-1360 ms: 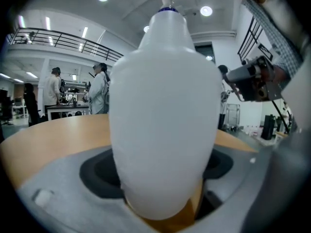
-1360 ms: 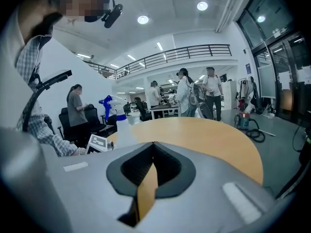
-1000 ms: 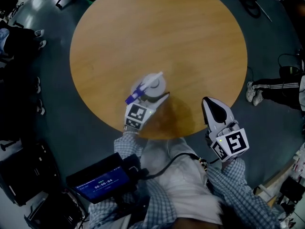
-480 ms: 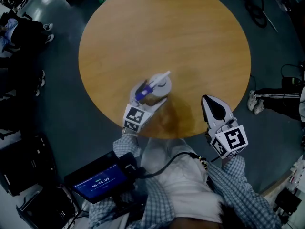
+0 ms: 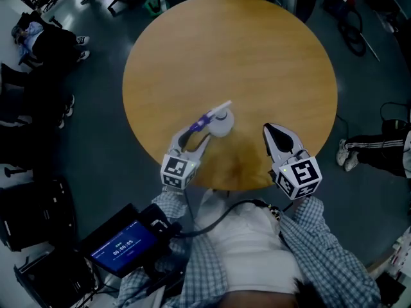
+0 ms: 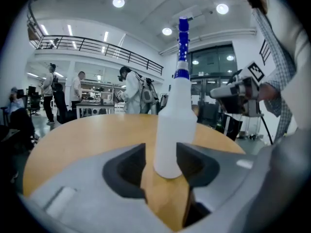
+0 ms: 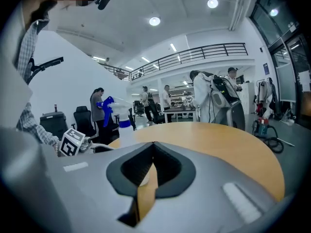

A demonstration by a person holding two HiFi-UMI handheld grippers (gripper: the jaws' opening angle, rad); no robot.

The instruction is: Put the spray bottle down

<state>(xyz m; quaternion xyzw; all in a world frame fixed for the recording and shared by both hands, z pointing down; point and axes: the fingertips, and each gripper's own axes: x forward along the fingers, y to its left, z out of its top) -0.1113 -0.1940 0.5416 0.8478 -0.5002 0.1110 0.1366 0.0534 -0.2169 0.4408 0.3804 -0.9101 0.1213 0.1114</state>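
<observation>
Grey-jawed left gripper (image 5: 198, 135): jaws part-way apart and closing, with nothing pressed between them. Its pads are clear of the white plastic spray bottle with a blue nozzle (image 5: 219, 123). That bottle stands upright on its own just beyond the tips, toward the near edge of the round wooden table (image 5: 257, 56).

Judgement: the put-down looks done; only drawing the hand clear is left.

Right gripper (image 5: 273, 131), at the table's near right edge: jaws closed together, empty.

Room: dark floor (image 5: 96, 140), cables (image 5: 350, 24) far right, a railed balcony (image 6: 97, 45), people standing (image 6: 130, 89) far off.
</observation>
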